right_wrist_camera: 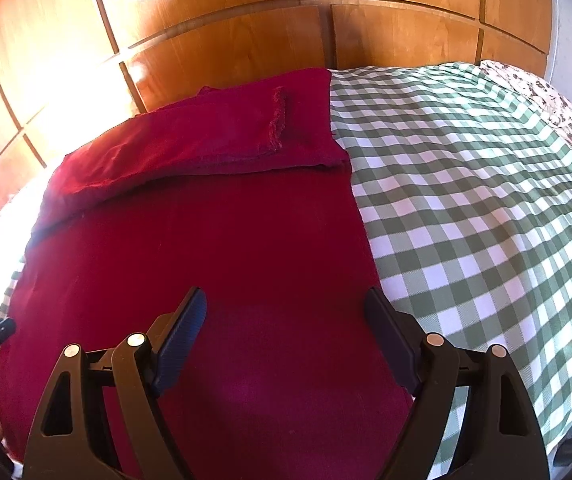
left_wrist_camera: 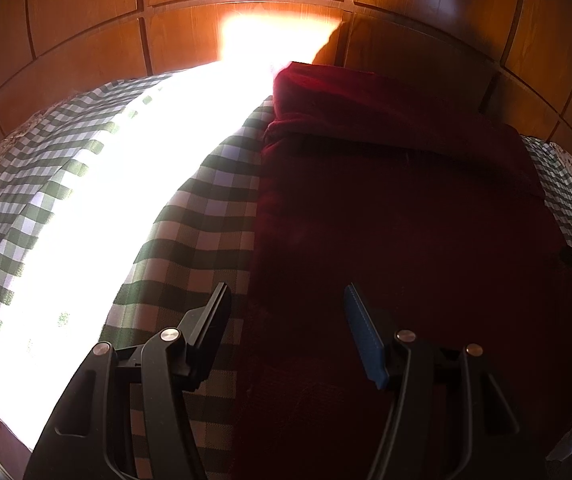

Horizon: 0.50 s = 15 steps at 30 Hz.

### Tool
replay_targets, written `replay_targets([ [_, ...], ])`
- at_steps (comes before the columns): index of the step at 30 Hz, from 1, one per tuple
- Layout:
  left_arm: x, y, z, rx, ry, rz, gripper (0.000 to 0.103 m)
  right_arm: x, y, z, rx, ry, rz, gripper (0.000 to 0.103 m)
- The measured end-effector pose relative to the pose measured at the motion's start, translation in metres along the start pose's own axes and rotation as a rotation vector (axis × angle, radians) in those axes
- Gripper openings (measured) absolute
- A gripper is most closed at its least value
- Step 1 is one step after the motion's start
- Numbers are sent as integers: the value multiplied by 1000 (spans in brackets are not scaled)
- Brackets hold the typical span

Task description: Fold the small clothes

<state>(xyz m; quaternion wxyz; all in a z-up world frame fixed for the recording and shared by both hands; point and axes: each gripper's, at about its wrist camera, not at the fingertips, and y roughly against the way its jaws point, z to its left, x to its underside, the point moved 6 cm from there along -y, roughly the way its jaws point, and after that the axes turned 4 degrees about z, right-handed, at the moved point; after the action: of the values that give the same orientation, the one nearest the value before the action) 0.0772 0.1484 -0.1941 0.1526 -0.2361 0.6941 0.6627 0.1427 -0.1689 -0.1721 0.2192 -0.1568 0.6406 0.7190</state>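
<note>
While the red cloth (right_wrist_camera: 214, 248) shows 1 fold at its far end, both hand-held grippers, left (left_wrist_camera: 286, 304) and right (right_wrist_camera: 286, 308), hover spread apart and empty, so most folding looks left.

The garment (right_wrist_camera: 214, 240) lies on the tablecloth (right_wrist_camera: 466, 208) (far end folded over itself), with wall panelling (right_wrist_camera: 226, 48) behind.

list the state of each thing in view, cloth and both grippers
red cloth: spread flat on the checked cover, far end folded back over itself
checked cover: spread out, lightly rippled
left gripper: open, holding nothing, above the cloth's left edge
right gripper: open, holding nothing, above the cloth's right edge
</note>
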Motion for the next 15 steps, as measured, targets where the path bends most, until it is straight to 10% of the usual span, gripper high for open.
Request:
replay_targets([
  [15, 87, 46, 41, 166, -39, 73, 53, 70, 38, -40, -64, -37, 121, 86],
])
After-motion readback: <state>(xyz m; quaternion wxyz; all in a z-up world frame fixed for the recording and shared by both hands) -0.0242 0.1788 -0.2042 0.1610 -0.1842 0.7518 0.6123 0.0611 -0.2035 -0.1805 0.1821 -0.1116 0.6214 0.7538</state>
